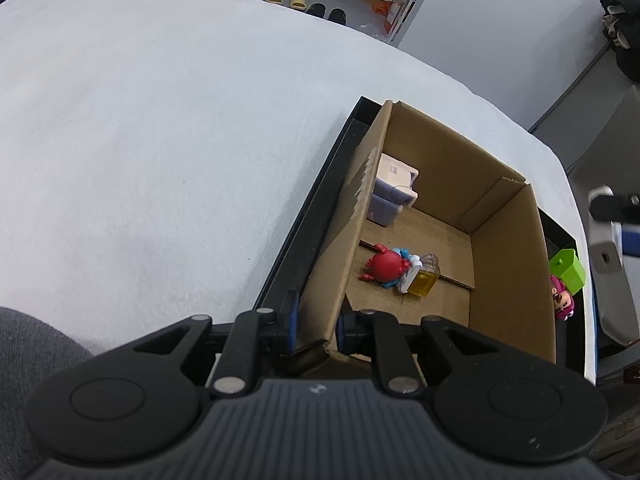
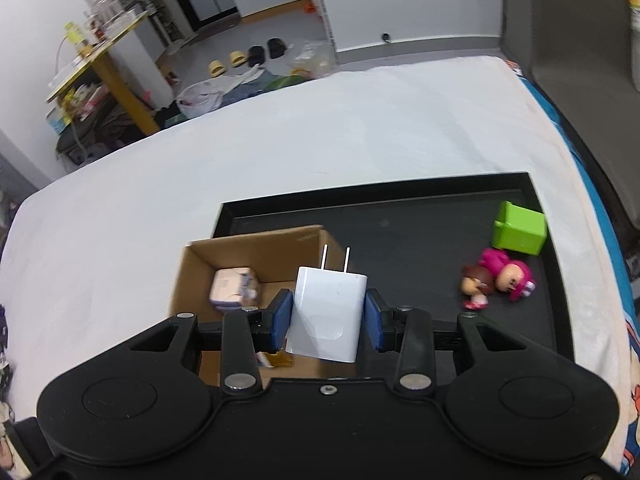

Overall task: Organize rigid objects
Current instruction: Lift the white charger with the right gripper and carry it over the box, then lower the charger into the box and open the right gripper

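Observation:
My left gripper (image 1: 316, 326) is shut on the near wall of an open cardboard box (image 1: 508, 264), one pad on each side of it. The box stands in a black tray (image 1: 304, 216) and holds a purple-white block toy (image 1: 394, 188), a red crab toy (image 1: 384, 266) and a small yellow bottle (image 1: 424, 280). My right gripper (image 2: 326, 316) is shut on a white plug charger (image 2: 326, 316), prongs pointing away, above the box (image 2: 256, 248). A green cube (image 2: 520, 228) and a pink doll (image 2: 500, 276) lie on the tray (image 2: 400, 216) to the right.
The tray rests on a white cloth-covered surface (image 2: 280, 140). Beyond its far edge are slippers (image 2: 236, 58) on the floor, a yellow table (image 2: 100, 52) and bags. The green cube (image 1: 568, 268) and doll (image 1: 562, 300) sit just outside the box's right wall.

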`<state>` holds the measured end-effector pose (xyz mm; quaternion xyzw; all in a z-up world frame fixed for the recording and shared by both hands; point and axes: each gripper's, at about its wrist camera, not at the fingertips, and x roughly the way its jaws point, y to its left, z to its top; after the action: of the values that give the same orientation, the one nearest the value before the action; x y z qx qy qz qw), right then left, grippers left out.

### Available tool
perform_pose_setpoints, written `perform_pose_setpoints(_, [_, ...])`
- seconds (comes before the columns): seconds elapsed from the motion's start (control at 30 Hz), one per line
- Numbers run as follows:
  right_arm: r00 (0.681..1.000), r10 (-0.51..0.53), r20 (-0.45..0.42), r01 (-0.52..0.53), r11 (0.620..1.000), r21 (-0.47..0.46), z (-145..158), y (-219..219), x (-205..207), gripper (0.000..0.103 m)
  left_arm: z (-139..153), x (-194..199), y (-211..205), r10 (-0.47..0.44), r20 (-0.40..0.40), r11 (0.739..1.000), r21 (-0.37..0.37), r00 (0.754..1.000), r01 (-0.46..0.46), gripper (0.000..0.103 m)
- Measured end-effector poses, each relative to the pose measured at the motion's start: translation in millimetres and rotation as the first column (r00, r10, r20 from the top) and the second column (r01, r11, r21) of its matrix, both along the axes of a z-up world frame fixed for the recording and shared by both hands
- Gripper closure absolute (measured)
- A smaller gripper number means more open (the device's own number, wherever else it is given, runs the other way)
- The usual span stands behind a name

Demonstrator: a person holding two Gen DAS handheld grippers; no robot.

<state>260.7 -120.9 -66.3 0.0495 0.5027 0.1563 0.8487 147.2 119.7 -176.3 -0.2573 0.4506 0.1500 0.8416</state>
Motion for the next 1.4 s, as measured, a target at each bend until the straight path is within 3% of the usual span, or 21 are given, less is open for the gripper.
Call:
perform_pose_setpoints(0.53, [0.993, 0.114, -0.028, -0.115, 0.993, -0.036, -20.0, 59.5, 9.8, 0.065, -1.5, -1.4, 4.6, -0.004, 0.013, 0.999, -0.032, 1.000, 0.005, 0.085])
perform_pose_setpoints(1.13, [0.990, 0.128, -0.063, -0.133, 0.987, -0.089, -54.1, 90.6, 23.4, 0.064, -2.1, -2.6, 6.6, -0.010, 0.018, 0.999, -0.041, 1.000, 0.011, 0.085])
perform_pose_setpoints(1.2, [0.987, 0.127, -0.099, -0.136, 0.987, -0.089, -59.7, 91.5, 26.6, 0.062, -2.4, -2.6, 7.1, -0.009, 0.018, 0.999, -0.043, 1.000, 0.010, 0.085])
perform_pose_setpoints(1.27, [0.989, 0.098, -0.109, -0.107, 0.991, -0.085, -59.9, 87.7, 27.9, 0.048, -2.6, -2.7, 7.8, -0.009, 0.018, 0.999, -0.044, 1.000, 0.010, 0.084])
perform_pose_setpoints(1.4, [0.991, 0.104, -0.085, -0.107, 0.994, -0.038, -45.4, 76.4, 23.0, 0.035, -2.7, -3.2, 8.9, -0.006, 0.020, 0.999, -0.048, 1.000, 0.007, 0.084])
